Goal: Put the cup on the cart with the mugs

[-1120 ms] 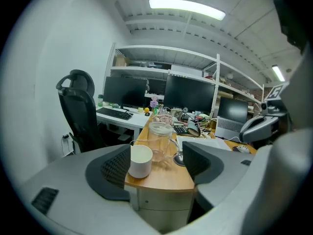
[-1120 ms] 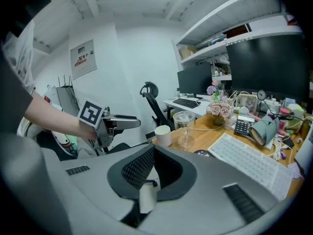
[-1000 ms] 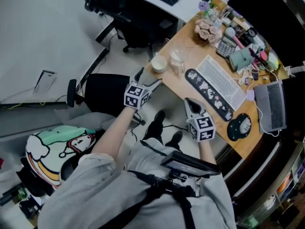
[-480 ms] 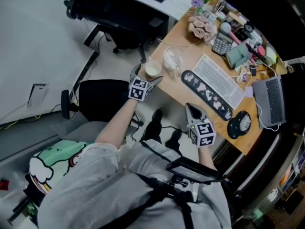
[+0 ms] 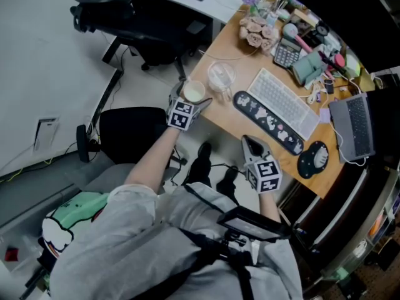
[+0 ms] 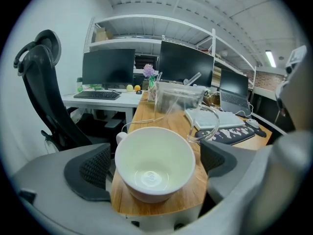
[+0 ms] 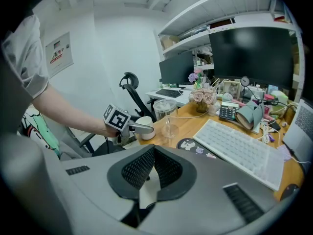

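Note:
A white cup (image 5: 194, 92) stands empty and upright on the near left corner of the wooden desk (image 5: 240, 52). My left gripper (image 5: 193, 100) reaches over the desk corner, and the cup (image 6: 154, 160) sits between its two dark pads (image 6: 94, 166). A gap shows on each side, so the jaws are open and press on nothing. My right gripper (image 5: 250, 144) hangs low in front of the desk edge, above the person's lap. Its pads (image 7: 167, 168) meet at the tips with nothing between them. From there the cup (image 7: 145, 128) and the left gripper (image 7: 145, 129) show at the left.
Just behind the cup stand a clear glass mug (image 6: 177, 100) and a lidded clear jar (image 7: 165, 107). A keyboard (image 5: 284, 102), patterned wrist rest (image 5: 265, 120), mouse (image 5: 319, 160), laptop (image 5: 354, 128) and clutter fill the desk. Two black office chairs (image 5: 145, 19) (image 5: 125, 133) stand left of it.
My left gripper has moved forward to the desk corner until its fingers stand on either side of the cup, and its jaws have widened. The right gripper has stayed in place.

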Demonstrator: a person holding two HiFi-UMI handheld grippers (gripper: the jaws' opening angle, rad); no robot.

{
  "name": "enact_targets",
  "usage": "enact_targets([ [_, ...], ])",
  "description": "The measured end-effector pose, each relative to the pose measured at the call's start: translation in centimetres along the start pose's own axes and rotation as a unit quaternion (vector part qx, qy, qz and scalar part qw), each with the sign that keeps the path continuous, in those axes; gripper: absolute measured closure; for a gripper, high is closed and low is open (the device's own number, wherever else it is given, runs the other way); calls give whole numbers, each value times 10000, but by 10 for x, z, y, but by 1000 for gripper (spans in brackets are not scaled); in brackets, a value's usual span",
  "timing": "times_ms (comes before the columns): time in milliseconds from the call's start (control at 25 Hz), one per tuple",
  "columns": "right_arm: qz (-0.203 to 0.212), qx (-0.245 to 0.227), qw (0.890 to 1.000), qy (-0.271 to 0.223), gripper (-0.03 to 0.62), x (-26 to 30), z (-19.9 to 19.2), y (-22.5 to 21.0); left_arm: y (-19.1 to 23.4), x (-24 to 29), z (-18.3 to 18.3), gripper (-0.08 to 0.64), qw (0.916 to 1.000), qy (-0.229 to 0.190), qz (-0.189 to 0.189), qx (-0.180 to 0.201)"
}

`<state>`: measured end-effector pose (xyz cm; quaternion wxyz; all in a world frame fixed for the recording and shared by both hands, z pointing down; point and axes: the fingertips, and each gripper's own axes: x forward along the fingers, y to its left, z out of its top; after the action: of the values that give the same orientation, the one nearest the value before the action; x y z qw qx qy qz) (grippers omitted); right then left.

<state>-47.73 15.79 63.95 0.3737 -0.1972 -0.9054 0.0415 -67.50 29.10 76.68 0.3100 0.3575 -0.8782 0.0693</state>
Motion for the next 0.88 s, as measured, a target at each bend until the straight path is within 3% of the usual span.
enact_targets([
  [120, -32, 126, 9999, -15, 594, 0, -2, -4, 2, 1, 1, 21, 9999, 39, 60, 119],
  [160, -36, 159, 9999, -12, 594, 0, -3, -5, 3, 1, 2, 98, 9998, 44, 84, 168],
  [200, -38, 178, 9998, -3, 594, 0, -4, -6, 3, 0, 2, 127, 9997, 47, 98, 203],
  [600, -16, 166, 9998, -68, 594, 2, -1, -4, 7, -6, 6, 130, 9995, 71, 162, 270],
  [880, 62, 75, 9998, -163, 594, -1, 1, 1, 10, -40, 32, 130, 9992, 93, 240, 291],
])
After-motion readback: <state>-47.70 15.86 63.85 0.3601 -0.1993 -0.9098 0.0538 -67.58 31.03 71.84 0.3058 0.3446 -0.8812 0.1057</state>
